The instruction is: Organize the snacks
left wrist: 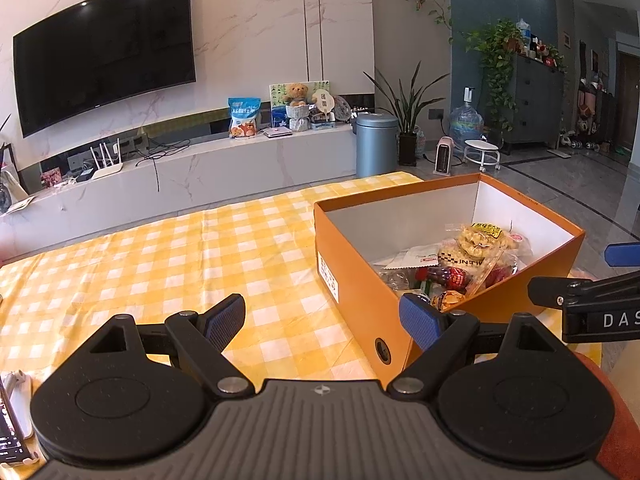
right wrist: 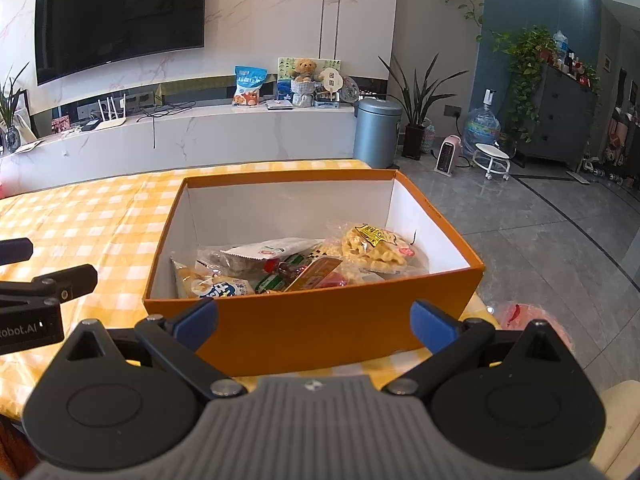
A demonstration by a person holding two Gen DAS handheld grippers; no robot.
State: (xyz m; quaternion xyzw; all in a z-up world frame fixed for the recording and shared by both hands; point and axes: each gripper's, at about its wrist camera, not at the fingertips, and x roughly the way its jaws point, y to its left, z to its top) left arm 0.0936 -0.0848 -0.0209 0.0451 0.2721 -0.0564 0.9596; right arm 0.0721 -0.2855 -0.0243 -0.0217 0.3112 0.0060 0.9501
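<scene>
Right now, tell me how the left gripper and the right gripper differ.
The left gripper sits off the orange box's corner, over the checked cloth; the right gripper faces the box's long side squarely. Only the right gripper looks down onto the snack packets in full. Both are open, holding nothing, with blue-padded fingers.

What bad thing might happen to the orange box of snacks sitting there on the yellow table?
1. The orange box sits close to the corner of the table; a push from either open gripper might slide it off onto the floor.
2. The right gripper is right in front of the box wall, so moving forward could bump it.
3. The snack packets are piled loosely, so grabbing one might drag out another.
</scene>
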